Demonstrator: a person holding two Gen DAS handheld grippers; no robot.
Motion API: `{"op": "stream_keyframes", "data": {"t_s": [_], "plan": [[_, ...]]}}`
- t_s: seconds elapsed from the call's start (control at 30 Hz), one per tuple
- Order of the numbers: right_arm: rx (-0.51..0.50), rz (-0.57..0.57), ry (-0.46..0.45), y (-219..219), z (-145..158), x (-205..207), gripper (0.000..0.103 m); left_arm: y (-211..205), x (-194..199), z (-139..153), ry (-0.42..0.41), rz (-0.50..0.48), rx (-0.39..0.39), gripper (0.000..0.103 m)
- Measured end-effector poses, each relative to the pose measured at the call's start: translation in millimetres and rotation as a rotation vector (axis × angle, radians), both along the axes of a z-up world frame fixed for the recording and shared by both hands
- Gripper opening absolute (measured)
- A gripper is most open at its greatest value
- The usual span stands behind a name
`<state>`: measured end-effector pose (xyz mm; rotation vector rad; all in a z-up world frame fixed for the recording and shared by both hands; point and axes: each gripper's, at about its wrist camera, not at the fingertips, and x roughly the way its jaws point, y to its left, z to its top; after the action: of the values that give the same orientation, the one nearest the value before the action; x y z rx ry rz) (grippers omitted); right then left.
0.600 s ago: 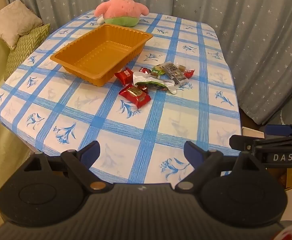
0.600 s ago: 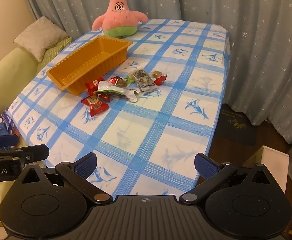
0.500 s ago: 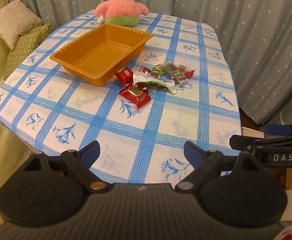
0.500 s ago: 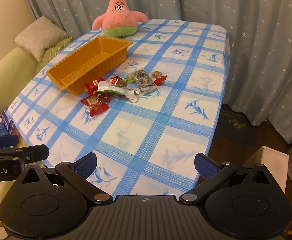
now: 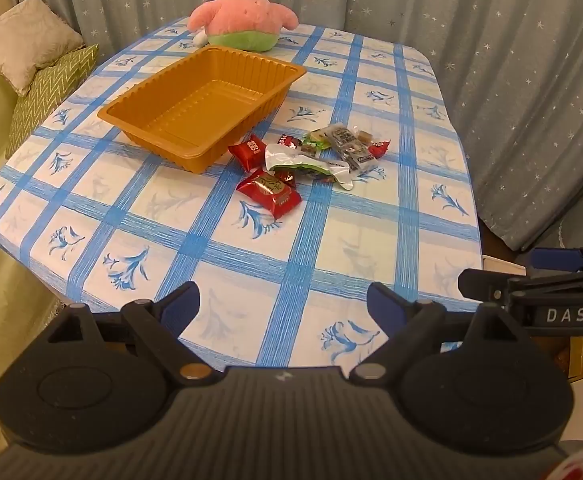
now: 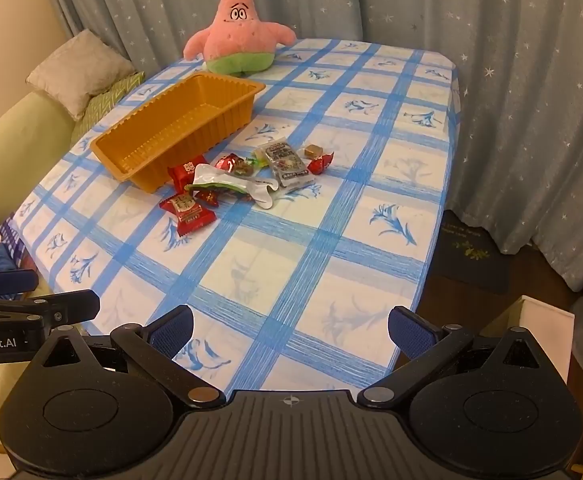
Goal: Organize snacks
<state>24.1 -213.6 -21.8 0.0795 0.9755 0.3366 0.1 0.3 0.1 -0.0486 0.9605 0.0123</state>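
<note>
snacks (image 5: pixel 307 160) lay in a loose heap on the checked worktop (image 5: pixel 331 248), just beside the near corner of the orange plastic tray (image 5: pixel 199 100), which sat without anything in it. nothing had yet gone into the tray, so the step in hand looked like the first pick. the red wrapped candy (image 5: pixel 269 192) nearest the camera, a little apart from the heap, seemed the easiest start: come down over it with the fingers straddling its short side, pinch the body rather than the crimped end, then lift clear before crossing the tray rim. the white-and-green pouch (image 5: pixel 311 164) lay partly over smaller sweets and might drag them along if taken first.

left hand-held gripper (image 5: pixel 283 304) hung over the near edge of the worktop, jaws spread wide, holding and touching nothing. right hand-held gripper (image 6: pixel 291 324) was likewise spread wide and bare, well apart from the snacks. a pink starfish plush (image 6: pixel 239 40) sat beyond the tray.
</note>
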Motion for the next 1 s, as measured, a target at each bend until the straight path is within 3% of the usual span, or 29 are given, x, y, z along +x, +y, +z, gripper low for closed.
{"op": "stream_keyframes", "data": {"t_s": [1.0], "plan": [[-0.003, 0.002, -0.002, 1.7, 0.8, 6.1, 0.103, 0.1, 0.1, 0.0, 0.003, 0.001, -0.001, 0.090]]}}
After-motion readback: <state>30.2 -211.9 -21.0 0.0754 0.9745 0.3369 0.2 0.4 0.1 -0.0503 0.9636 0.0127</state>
